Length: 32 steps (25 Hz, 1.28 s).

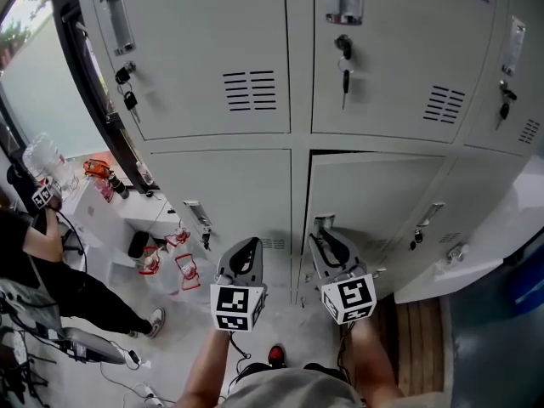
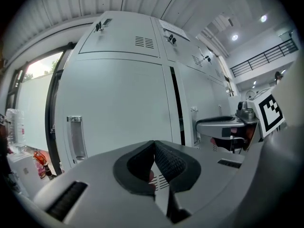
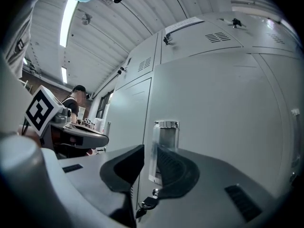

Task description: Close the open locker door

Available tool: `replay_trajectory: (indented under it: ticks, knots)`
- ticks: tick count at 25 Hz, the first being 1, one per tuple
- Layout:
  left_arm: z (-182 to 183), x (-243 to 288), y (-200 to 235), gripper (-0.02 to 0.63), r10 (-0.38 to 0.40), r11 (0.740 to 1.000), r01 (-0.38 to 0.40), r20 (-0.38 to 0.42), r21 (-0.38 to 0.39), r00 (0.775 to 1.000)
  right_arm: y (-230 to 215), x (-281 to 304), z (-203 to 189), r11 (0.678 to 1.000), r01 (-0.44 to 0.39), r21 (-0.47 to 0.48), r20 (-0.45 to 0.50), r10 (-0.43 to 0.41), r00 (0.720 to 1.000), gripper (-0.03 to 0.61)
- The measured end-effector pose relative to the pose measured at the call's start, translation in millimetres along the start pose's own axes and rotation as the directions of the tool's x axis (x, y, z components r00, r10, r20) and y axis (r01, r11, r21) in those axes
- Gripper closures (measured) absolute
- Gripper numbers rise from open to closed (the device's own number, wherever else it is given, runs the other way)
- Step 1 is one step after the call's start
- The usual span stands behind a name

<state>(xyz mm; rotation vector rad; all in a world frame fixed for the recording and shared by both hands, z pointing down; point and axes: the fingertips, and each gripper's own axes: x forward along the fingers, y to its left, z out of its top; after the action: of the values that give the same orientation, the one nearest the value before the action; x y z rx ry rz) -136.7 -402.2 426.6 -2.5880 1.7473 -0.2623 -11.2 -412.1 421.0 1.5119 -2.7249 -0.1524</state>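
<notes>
A bank of grey lockers fills the head view. The lower door right of centre [image 1: 374, 202] stands slightly ajar, with a dark slit along its top edge. That slit also runs down the left gripper view as a dark gap [image 2: 175, 103]. My right gripper [image 1: 327, 240] is up against this door at its metal handle [image 1: 323, 223]. In its own view the right gripper [image 3: 151, 148] has its jaws a little apart. The handle [image 3: 165, 137] shows through the gap, and a key [image 3: 148, 203] hangs below. My left gripper [image 1: 246, 246] hovers before the neighbouring door. In its own view the left gripper [image 2: 153, 144] is shut and empty.
A person in black [image 1: 34, 253] sits at the left by a white table with bottles [image 1: 93, 198]. Red objects [image 1: 183, 266] lie on the floor by the lockers. Keys [image 1: 344, 66] hang from an upper door. A pale panel [image 1: 476, 253] juts out at the lower right.
</notes>
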Motion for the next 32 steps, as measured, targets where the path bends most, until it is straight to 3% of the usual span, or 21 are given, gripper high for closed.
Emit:
replay_trajectory:
  ticks: [13,32]
  knots:
    - [-2,22,11,0.591,-0.056,0.998,0.056,0.003,-0.002,0.998,-12,23,-1,0.999,0.054,-0.008,-0.01,-0.054,0.999,0.489]
    - [-4,18,13,0.591,-0.068,0.998,0.068,0.004,-0.006,0.998,-15,9,5,0.997,0.073,-0.02,-0.008,-0.073,0.997,0.494]
